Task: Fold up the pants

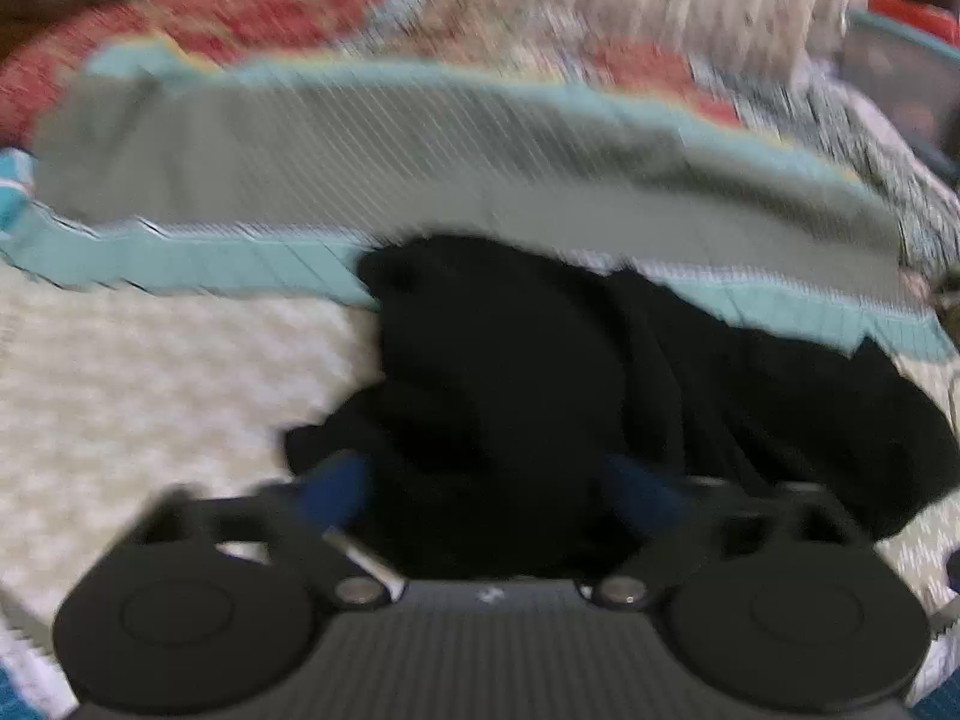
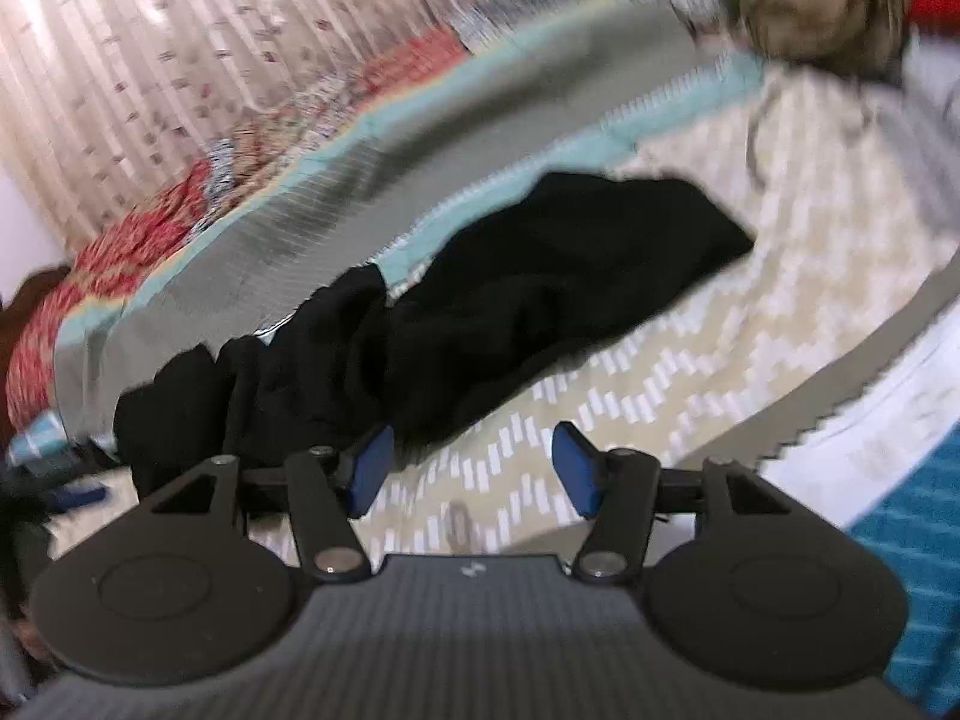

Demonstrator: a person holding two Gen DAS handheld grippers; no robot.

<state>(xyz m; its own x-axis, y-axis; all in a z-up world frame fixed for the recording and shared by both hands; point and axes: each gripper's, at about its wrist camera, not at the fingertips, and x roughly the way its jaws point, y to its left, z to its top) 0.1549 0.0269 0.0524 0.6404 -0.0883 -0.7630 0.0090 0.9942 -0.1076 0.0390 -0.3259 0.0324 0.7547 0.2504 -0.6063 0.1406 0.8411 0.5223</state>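
Both views are smearing with motion blur; fine detail is not readable.

Pants (image 2: 540,294): black, lying crumpled in a long heap on the bed (image 2: 690,360), over a cream zigzag-patterned cover. The far edge of the heap is overlapping a grey blanket (image 1: 360,162) with a teal border. In the right view one end of the pants is reaching toward the upper right, the other end is bunching at the lower left.

Left tongs (image 1: 489,486): spread wide, blue pads (image 1: 336,489) sitting either side of a bulge of black cloth. The cloth is filling the gap between the pads, but the pads are not closing on it; whether they are touching the fabric cannot be told through the blur.

Right tongs (image 2: 474,468): wide open, holding nothing. The gap is lying over bare zigzag cover. The left pad (image 2: 372,468) is sitting just beside the near edge of the pants; the right pad is well clear of them.

Surroundings: a red patterned quilt (image 1: 228,18) is lying beyond the grey blanket, with a pale curtain (image 2: 150,72) hanging behind it. A teal striped surface (image 2: 918,576) is showing at the lower right of the right view.
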